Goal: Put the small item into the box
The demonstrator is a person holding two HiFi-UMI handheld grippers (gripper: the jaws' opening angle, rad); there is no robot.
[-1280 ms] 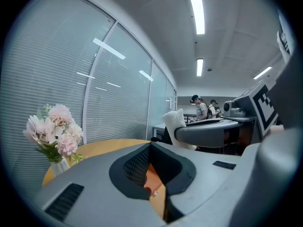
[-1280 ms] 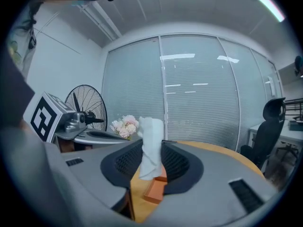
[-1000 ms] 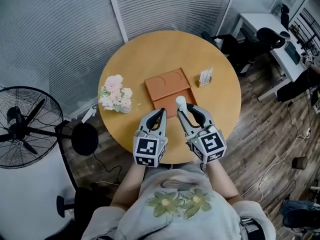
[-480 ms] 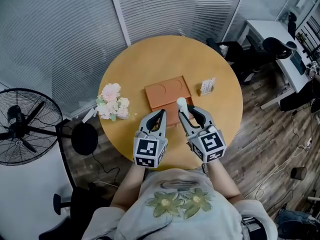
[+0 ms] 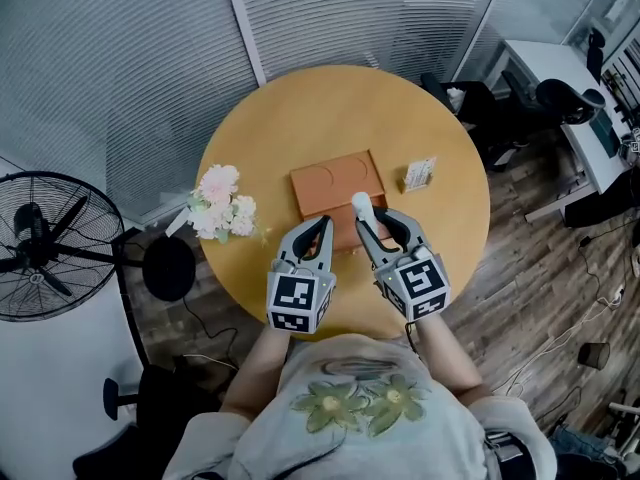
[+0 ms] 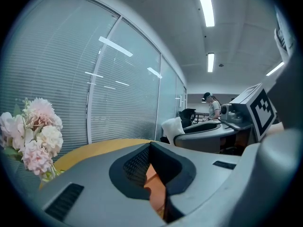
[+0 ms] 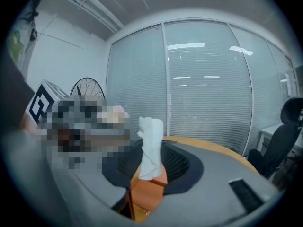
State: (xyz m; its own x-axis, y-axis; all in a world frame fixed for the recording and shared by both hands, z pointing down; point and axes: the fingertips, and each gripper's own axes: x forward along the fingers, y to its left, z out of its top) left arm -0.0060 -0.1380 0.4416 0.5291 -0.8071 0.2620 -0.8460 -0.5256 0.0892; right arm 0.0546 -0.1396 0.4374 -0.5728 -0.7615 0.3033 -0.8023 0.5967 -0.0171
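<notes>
The right gripper [image 7: 151,162] has its fingers clamped on the item [image 7: 151,138], a small white roll that stands upright between the pads and sticks out past their tips. In the head view this roll sits just right of the frame's centre, over the lower right part of the box [image 5: 330,180]; whether it touches the box cannot be told. The left gripper [image 6: 150,148] has its fingers together at the tips with nothing between them, and the orange of the box shows through the gap behind the pads. In the head view it lies just left of the right gripper, its tips at the box's lower left edge. The flat orange box, marked with two circles, lies mid-table [image 5: 330,108]. Flowers [image 5: 222,206] lie at the table's left edge and a card [image 5: 419,173] stands right of the box. A fan [image 5: 45,248] stands at far left.
</notes>
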